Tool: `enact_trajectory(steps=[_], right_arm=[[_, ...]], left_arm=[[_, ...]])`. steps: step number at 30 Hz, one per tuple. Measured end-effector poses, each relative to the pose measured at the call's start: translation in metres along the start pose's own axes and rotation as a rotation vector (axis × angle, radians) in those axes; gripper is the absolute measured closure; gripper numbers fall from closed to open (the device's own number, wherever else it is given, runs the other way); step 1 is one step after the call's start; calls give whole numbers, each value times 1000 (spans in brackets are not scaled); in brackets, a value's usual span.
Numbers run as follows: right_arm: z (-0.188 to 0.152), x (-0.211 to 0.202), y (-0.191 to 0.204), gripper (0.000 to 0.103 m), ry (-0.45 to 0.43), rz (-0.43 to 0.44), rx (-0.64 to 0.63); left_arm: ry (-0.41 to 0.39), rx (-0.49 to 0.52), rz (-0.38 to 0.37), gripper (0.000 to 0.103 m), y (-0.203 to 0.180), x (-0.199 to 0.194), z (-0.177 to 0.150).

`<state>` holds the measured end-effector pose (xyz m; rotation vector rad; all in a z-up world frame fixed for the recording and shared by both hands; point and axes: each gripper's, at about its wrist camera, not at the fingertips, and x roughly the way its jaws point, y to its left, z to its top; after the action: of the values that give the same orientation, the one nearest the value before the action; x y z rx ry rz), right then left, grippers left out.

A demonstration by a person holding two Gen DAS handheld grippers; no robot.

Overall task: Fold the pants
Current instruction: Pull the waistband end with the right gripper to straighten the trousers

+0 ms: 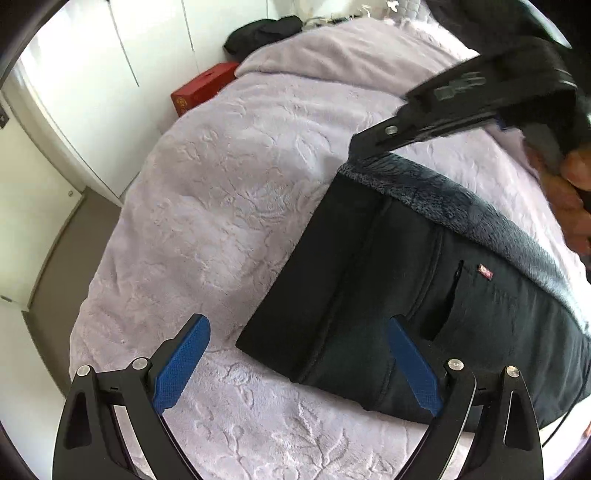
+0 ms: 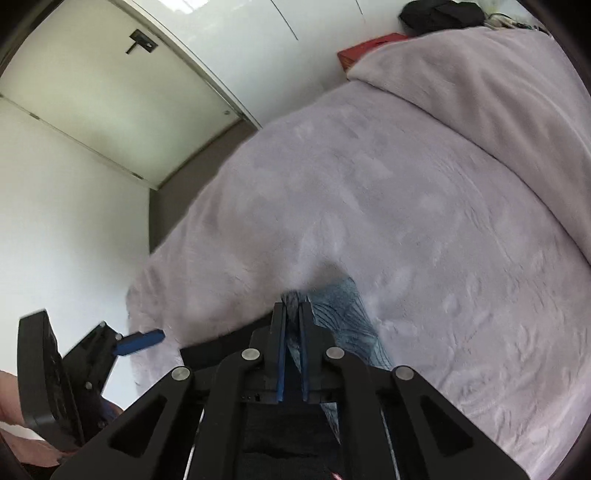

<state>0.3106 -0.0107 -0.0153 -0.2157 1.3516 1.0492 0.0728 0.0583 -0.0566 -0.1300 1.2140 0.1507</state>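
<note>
Dark pants (image 1: 424,280) with a fleecy lining lie partly folded on the lilac bedspread (image 1: 240,192). A small red label and a pocket slit show on the top layer. My left gripper (image 1: 299,365) is open and empty, hovering over the pants' near left corner. My right gripper (image 2: 291,314) is shut on the pants' fleecy edge (image 2: 343,317). In the left wrist view the right gripper (image 1: 369,149) pinches the far corner of the pants at the upper right. The left gripper also shows in the right wrist view (image 2: 140,341) at the lower left.
A red box (image 1: 203,86) stands beside the bed at the far left, and it shows in the right wrist view (image 2: 369,50) too. Dark clothing (image 1: 262,31) lies at the bed's far end. White cupboard doors (image 1: 92,74) and a strip of floor (image 1: 62,251) run along the left.
</note>
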Motion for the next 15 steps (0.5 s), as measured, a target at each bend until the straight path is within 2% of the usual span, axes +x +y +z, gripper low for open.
enact_trajectory(steps=[2, 4, 8, 10, 12, 13, 15], right_arm=[[4, 22, -7, 96, 43, -79, 8], [-2, 42, -13, 96, 67, -149, 40], [-9, 11, -26, 86, -38, -98, 202], [-20, -11, -27, 86, -61, -104, 209], [-36, -28, -22, 86, -60, -98, 201], [-43, -31, -23, 86, -49, -85, 212], [-62, -23, -26, 86, 0, -87, 253]], left_arm=[[20, -3, 9, 6, -2, 4, 1], [4, -10, 0, 6, -1, -2, 5], [-44, 16, -16, 6, -7, -15, 16], [-33, 31, -24, 6, -14, -11, 22], [-13, 52, -27, 6, -22, 2, 27], [-3, 65, 6, 6, -25, 13, 28], [43, 69, 23, 6, -18, 34, 26]])
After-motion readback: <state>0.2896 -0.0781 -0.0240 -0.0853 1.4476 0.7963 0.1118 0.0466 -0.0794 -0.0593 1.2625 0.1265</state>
